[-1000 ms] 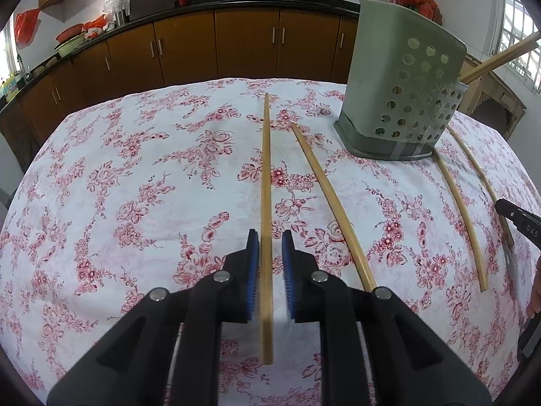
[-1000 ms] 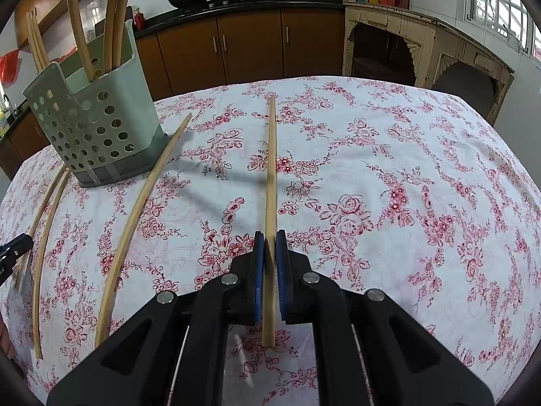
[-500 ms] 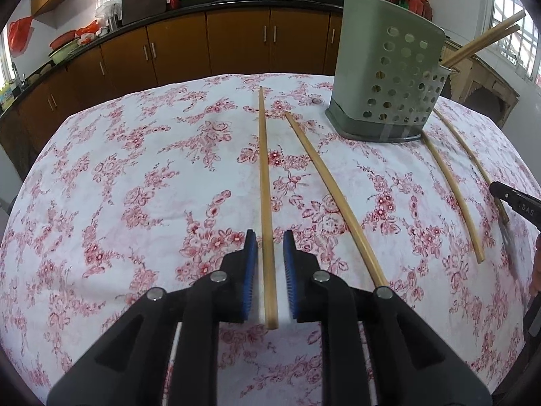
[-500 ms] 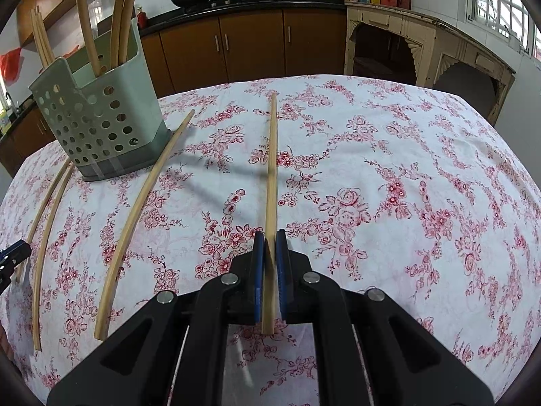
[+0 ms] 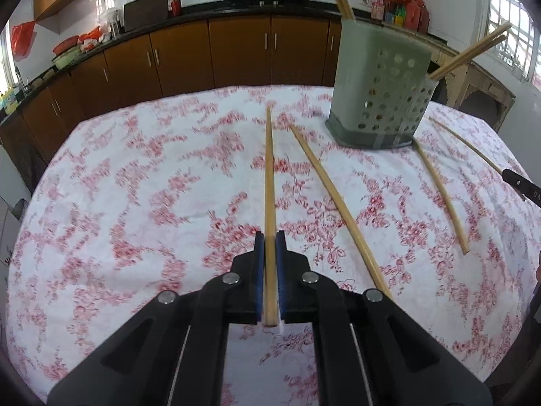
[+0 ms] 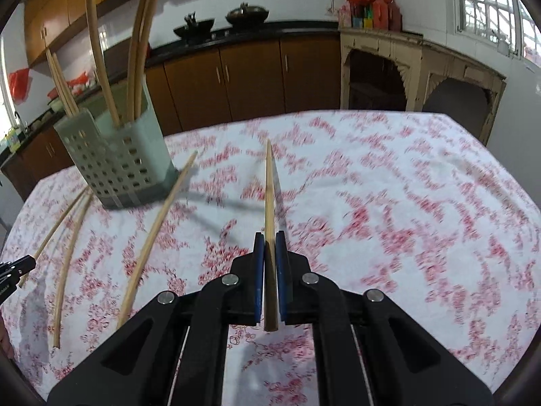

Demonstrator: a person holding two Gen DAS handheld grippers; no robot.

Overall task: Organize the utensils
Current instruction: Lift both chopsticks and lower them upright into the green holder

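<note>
My left gripper [image 5: 269, 237] has its blue pads closing tight on the near end of a bamboo chopstick [image 5: 269, 169], which points away over the floral tablecloth [image 5: 135, 203]. In the right wrist view my right gripper [image 6: 269, 237] is shut on another chopstick [image 6: 269, 182], held just above the cloth with its shadow beside it. The grey-green perforated utensil holder [image 5: 378, 94] stands at the far right in the left view. In the right view the holder [image 6: 115, 155] is at the far left, with several chopsticks upright inside.
Loose chopsticks lie on the cloth: one [image 5: 334, 203] right of the held one, two more [image 5: 439, 186] near the holder. In the right view one [image 6: 159, 230] leans at the holder's base, others [image 6: 67, 260] lie left. Brown cabinets [image 5: 182, 57] stand behind the table.
The left jaws have closed from a gap onto the chopstick. Both grippers have risen, carrying their chopsticks off the cloth; the table looks lower and blurred.
</note>
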